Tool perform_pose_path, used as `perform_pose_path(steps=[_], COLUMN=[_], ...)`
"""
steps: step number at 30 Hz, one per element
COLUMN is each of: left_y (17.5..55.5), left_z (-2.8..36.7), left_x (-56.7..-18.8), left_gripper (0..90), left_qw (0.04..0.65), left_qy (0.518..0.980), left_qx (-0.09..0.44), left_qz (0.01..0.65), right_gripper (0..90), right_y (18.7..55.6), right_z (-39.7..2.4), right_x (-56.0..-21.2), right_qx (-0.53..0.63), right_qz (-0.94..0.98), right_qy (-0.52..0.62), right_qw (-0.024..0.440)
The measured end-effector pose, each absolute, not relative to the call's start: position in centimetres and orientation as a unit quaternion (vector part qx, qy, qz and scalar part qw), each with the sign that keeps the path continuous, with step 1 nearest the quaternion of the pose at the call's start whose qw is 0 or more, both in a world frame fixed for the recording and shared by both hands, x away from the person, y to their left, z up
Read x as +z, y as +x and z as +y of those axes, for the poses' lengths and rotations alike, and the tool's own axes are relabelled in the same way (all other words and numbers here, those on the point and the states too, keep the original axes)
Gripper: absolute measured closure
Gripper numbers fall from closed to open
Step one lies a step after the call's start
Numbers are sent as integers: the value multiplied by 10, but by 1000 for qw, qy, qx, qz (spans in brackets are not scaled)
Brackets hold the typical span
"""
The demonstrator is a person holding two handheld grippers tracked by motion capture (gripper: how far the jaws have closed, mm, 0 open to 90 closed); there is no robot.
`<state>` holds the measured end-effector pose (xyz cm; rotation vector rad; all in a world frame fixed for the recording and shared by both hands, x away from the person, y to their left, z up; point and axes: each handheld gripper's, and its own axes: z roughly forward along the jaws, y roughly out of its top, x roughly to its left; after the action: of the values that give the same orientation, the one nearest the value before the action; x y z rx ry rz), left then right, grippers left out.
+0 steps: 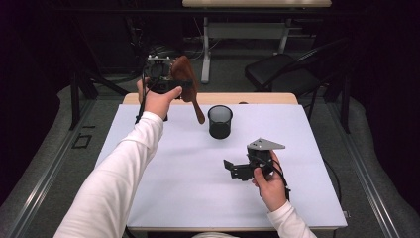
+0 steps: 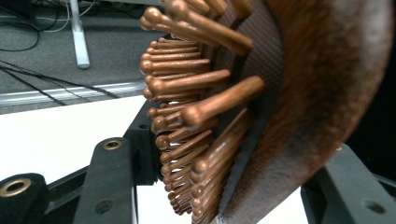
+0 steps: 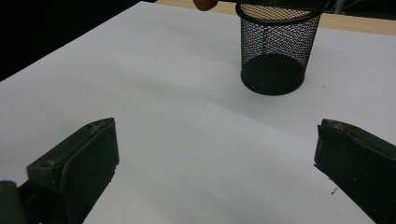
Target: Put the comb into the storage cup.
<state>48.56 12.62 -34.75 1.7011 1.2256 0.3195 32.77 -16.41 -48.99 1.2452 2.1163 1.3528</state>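
Observation:
A brown wooden hairbrush (image 1: 184, 74) hangs above the far left part of the white table (image 1: 168, 178), head up, handle slanting down toward a black mesh cup (image 1: 220, 121). My left gripper (image 1: 177, 85) is shut on the brush head. In the left gripper view the brush's peg bristles (image 2: 196, 116) and padded back sit between the two black jaws. My right gripper (image 1: 232, 169) rests low over the table's near right, open, nothing between its jaws. From the right gripper (image 3: 215, 163) the mesh cup (image 3: 275, 51) stands upright ahead, and the brush handle's tip (image 3: 204, 3) shows at the top edge.
The table's wooden edge (image 1: 223, 97) runs along the far side. Behind it stand a dark chair (image 1: 282, 72) at the back right and a desk frame (image 1: 247, 29). Cables (image 2: 42, 79) lie on the floor beyond the table.

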Motion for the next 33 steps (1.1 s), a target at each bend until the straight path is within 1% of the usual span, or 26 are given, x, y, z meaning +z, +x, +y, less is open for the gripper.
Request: perform_pose_path(steps=[5,22,33], left_y=[490,496,496], left_z=[130,127,123], left_x=[-349,-353,-355], left_gripper=[477,476,476], left_qw=[501,519,537], left_qy=[686,663,642], left_qx=[137,147,143], left_qz=[510,518,528], right_gripper=[0,0,0], right_y=[328,329,329], right_z=[-164,-165,-164], right_x=[-490,-492,-491], right_qx=[475,474,477], right_qz=[746,745,745], right_qy=[437,439,435], right_qw=[168,169,168])
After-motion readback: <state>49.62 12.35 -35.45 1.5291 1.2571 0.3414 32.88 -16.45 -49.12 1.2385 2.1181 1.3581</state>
